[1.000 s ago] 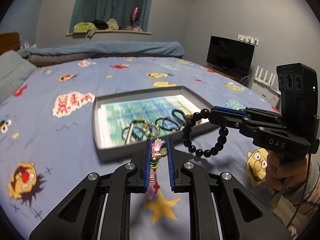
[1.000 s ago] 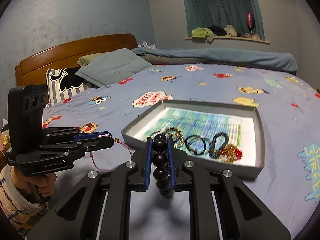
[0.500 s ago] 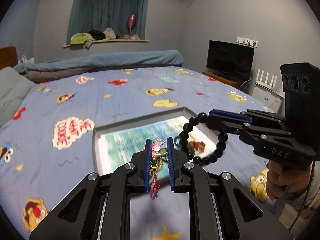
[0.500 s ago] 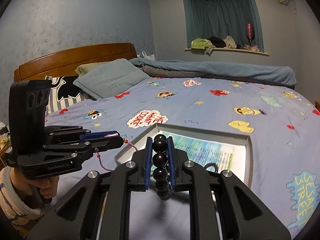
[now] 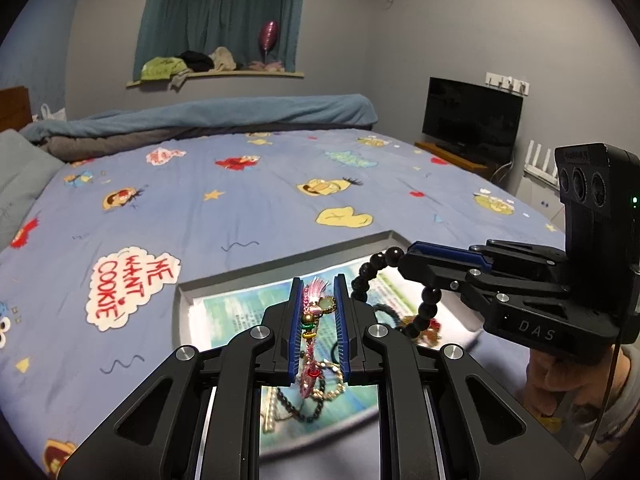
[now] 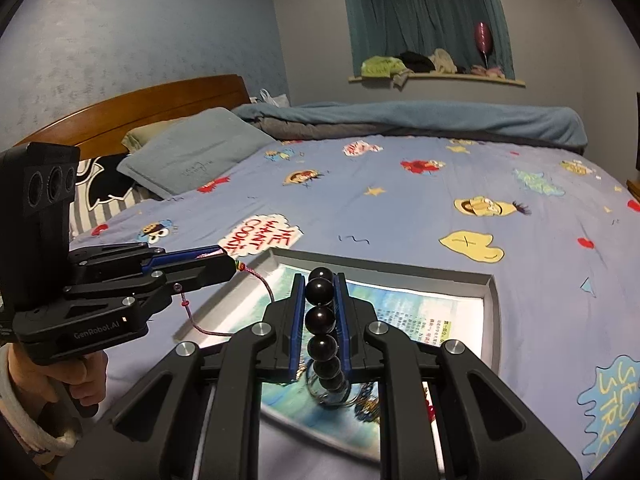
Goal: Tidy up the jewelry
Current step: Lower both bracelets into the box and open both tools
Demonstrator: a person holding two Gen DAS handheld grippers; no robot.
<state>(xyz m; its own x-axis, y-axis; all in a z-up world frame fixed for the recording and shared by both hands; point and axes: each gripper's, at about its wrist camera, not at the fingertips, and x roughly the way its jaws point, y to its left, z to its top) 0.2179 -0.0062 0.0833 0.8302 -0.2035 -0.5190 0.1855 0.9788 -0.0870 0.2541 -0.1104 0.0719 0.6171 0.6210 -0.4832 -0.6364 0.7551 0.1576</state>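
Above the gray tray [image 5: 280, 270] on the bed [image 5: 240, 208], the left tool [image 5: 317, 300] pinches a pink tasselled bracelet [image 5: 312, 320]; the right tool [image 6: 320, 300] clamps a black bead bracelet [image 6: 320, 318]. Other jewelry [image 5: 320, 388] lies below, partly hidden.

Grey walls, curtained window [image 5: 224, 20], cartoon-print bed [image 6: 400, 208], perhaps a television [image 5: 472, 120]

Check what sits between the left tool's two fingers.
The pink tasselled bracelet, with small coloured beads, is clamped between the left tool's fingers, its cord hanging over the grey tray; the left wrist view shows it.
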